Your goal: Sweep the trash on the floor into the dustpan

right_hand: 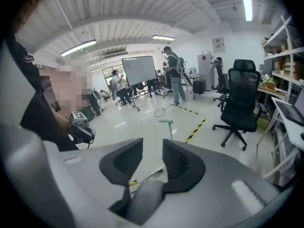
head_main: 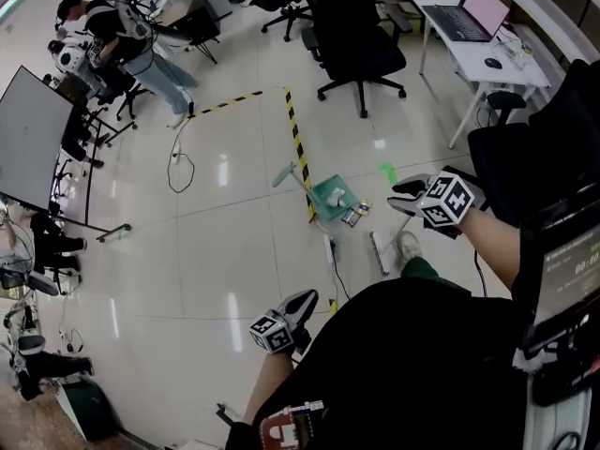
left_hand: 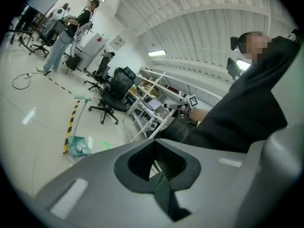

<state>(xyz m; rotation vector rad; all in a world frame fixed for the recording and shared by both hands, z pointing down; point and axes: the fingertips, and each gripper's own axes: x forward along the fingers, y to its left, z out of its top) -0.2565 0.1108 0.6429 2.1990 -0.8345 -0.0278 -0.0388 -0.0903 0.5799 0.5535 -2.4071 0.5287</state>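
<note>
— How far along is the sweeping?
— Partly done, I'd judge. The teal dustpan [head_main: 322, 189] sits on the floor [head_main: 225, 251] beside the yellow-black tape [head_main: 298, 148] with its long handle upright. A pale crumpled scrap [head_main: 338, 195] lies inside it. A small can [head_main: 354, 217] lies just outside its lip, touching or nearly so, so that one has yet to go in.
— Anything else loose?
— A green patch [head_main: 387, 170] shows on the tiles near the pan. I cannot tell whether it is a scrap or reflected light.
— And the broom?
— A white broom [head_main: 380, 250] seems to lie on the floor by the person's shoe, between the pan and the person. Neither claw has it.
— What state are the claws in?
— The right gripper [head_main: 403, 193] is near the broom's handle end. Its own view shows the jaws parted, with only floor in the gap. The left gripper [head_main: 305, 300] hangs low by the person's leg, well apart from the pan, its jaws pressed together at the tips on nothing.
— So what remains?
— Taking up the broom, probably steadying the dustpan handle, and pushing the can over the lip
</note>
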